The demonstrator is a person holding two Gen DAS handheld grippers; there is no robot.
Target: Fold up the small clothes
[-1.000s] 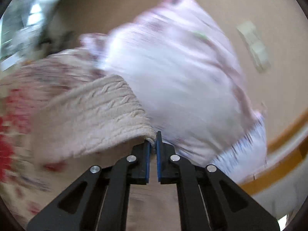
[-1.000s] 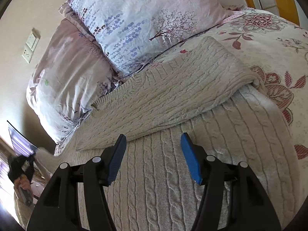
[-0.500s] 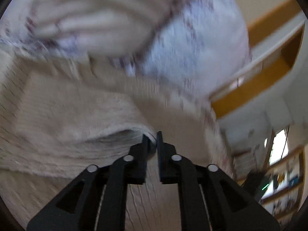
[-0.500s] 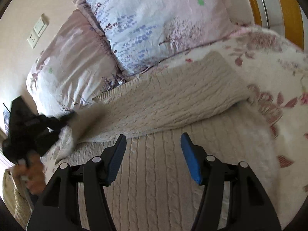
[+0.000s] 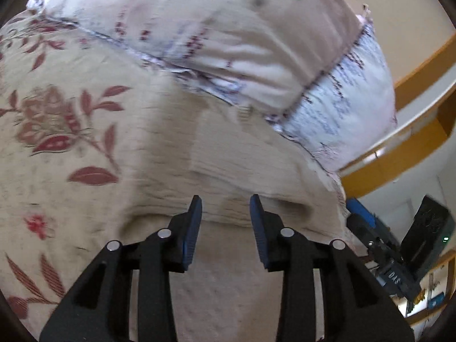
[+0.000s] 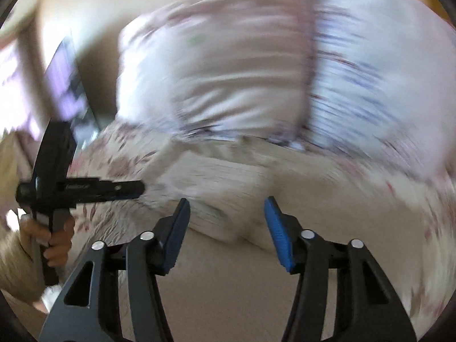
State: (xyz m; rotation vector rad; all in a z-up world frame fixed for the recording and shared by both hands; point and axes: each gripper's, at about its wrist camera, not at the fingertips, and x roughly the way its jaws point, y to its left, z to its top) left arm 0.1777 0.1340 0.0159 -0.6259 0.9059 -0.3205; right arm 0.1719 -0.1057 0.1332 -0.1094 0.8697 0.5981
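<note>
Floral bedspread (image 5: 57,131), two pale printed pillows (image 5: 228,42) against beige wall (image 5: 413,8), yellow-trimmed wooden frame (image 5: 413,154).

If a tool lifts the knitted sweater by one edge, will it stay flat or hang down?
The sweater would probably hang down limp: its folded layers already sag and wrinkle on the bed. The thick knit looks rather heavy for its size, and likely not slippery.

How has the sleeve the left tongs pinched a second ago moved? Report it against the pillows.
Yes. The sleeve has been carried across and now lies folded on the sweater body, below the pillows. The left tongs have just been opening, with nothing between them.
</note>
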